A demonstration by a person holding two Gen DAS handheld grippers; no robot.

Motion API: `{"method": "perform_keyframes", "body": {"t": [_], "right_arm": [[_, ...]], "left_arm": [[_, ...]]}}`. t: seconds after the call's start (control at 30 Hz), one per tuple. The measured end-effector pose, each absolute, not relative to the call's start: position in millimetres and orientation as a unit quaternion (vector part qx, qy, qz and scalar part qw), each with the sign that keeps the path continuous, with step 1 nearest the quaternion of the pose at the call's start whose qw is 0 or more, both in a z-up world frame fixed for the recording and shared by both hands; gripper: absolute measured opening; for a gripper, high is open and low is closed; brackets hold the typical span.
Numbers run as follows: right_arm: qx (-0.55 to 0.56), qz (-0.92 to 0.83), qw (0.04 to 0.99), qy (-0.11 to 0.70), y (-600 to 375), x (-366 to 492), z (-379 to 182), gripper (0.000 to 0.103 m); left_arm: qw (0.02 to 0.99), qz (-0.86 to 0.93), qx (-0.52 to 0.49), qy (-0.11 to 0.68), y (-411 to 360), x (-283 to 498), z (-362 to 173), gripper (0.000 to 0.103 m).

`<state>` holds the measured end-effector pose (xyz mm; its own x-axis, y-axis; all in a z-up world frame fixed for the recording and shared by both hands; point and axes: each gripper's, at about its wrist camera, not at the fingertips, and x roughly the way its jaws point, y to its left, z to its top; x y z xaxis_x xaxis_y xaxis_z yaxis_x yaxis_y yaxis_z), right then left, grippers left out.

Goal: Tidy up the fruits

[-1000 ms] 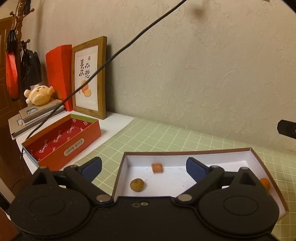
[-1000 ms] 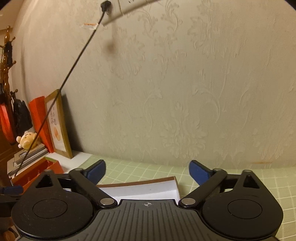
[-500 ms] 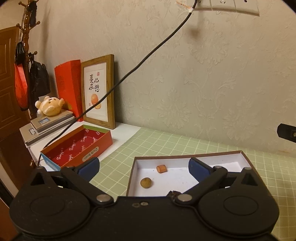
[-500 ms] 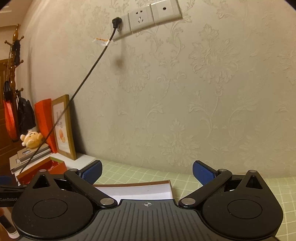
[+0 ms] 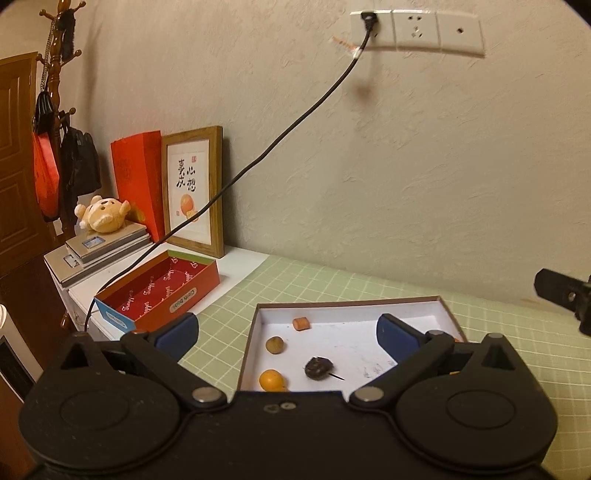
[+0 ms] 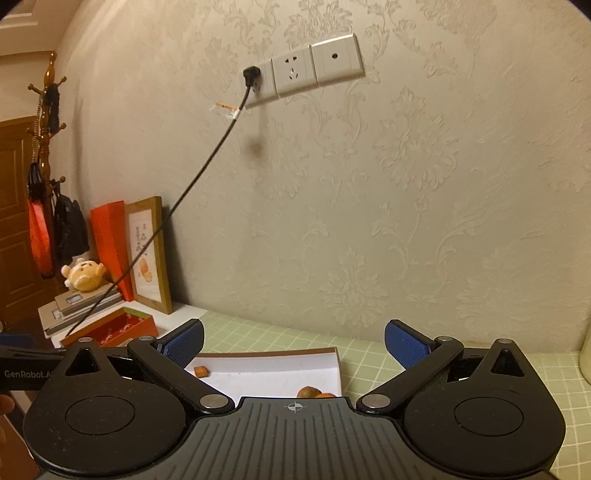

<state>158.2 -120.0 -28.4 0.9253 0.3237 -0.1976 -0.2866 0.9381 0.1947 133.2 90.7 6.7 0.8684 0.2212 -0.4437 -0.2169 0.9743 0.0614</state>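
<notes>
A shallow white-lined box with a brown rim point(image 5: 347, 304) lies on the green checked mat point(image 5: 314, 280). In it I see an orange chunk point(image 5: 300, 323), a round brown fruit point(image 5: 274, 345), a small orange point(image 5: 271, 380) and a dark fruit with a stalk point(image 5: 317, 367). My left gripper point(image 5: 286, 328) hangs open above the box's near side, with nothing between its fingers. The right gripper point(image 6: 294, 341) is open and empty too, above the box point(image 6: 266, 354). Below it show the chunk point(image 6: 201, 371) and two fruits point(image 6: 310, 392) by the right wall.
Left of the mat stands an open red box point(image 5: 159, 291). Behind it are a framed picture point(image 5: 194, 192), a red bag point(image 5: 138, 177) and a plush toy point(image 5: 103, 214) on stacked scales. A black cable point(image 5: 258, 162) slants from the wall socket point(image 5: 369, 22) across this corner. A coat stand point(image 5: 51, 92) is far left.
Both grippers have drawn back from the box and risen. More of the box floor, the wall and the socket now show. The small orange and the dark fruit have come into the left view.
</notes>
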Motion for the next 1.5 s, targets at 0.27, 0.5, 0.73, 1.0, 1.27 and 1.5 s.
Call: {"method": "perform_keyframes", "body": {"t": [0.27, 0.5, 0.73, 1.0, 1.27, 1.5], "right_arm": [[0.082, 0.163, 0.979, 0.095, -134.3, 106.6, -6.2, 0.103], [0.071, 0.16, 0.981, 0.082, -141.3, 60.2, 3.5, 0.103], [0.075, 0.15, 0.983, 0.073, -150.4, 30.4, 5.3, 0.103], [0.066, 0.15, 0.984, 0.07, -150.7, 16.9, 7.3, 0.103], [0.071, 0.152, 0.983, 0.071, -149.2, 18.1, 7.3, 0.103], [0.067, 0.156, 0.983, 0.074, -144.3, 21.4, 5.5, 0.103]], "left_arm": [[0.969, 0.098, 0.004, 0.225, 71.7, 95.4, 25.7, 0.097], [0.972, 0.083, 0.006, 0.222, 56.5, 61.9, 35.8, 0.097], [0.973, 0.073, 0.011, 0.22, 48.7, 39.8, 38.0, 0.097], [0.973, 0.07, 0.012, 0.218, 44.6, 35.0, 39.2, 0.097], [0.973, 0.074, 0.01, 0.218, 47.7, 37.7, 38.3, 0.097], [0.973, 0.078, 0.012, 0.216, 47.9, 37.5, 37.3, 0.097]]}}
